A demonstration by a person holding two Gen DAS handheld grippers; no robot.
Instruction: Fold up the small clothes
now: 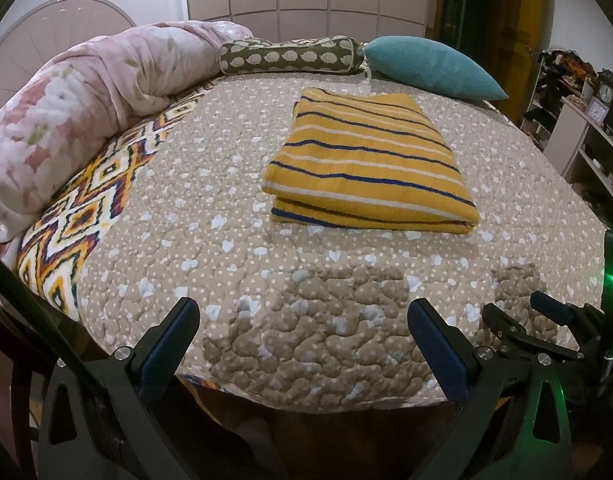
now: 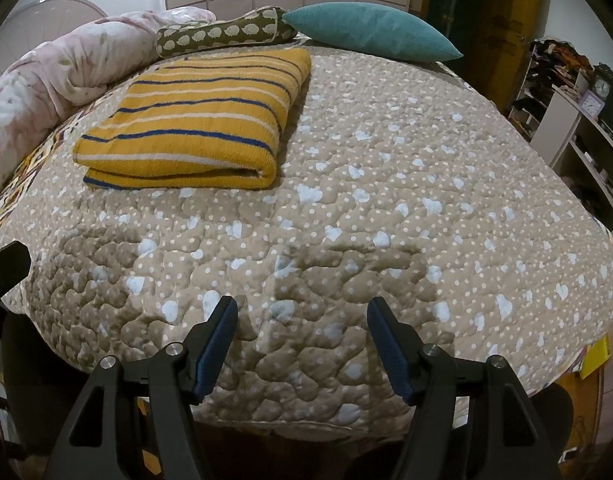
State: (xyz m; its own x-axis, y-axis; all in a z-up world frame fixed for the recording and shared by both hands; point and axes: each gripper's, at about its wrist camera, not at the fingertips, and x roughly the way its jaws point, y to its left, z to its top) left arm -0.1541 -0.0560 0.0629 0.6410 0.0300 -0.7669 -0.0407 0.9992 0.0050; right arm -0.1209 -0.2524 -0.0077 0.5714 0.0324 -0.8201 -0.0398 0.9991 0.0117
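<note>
A folded mustard-yellow knitted garment with navy and cream stripes (image 1: 368, 160) is seen lying flat on a bed covered by a beige quilted bedspread dotted with white spots and pale blue hearts (image 1: 226, 240). The garment is folded into a neat thick rectangle, its layers visible along the near edge. No readable writing or labels can be made out. Behind it, at the far edge of the bed, an olive bolster printed with white hedgehog shapes (image 1: 290, 56) and a teal ribbed cushion (image 1: 430, 66) are placed, with a rolled pink floral duvet (image 1: 86, 96) to the left. The left claw (image 1: 302, 324) and the right claw (image 2: 302, 320) are held apart, empty, above the near edge of the bedspread, well short of the garment.
</note>
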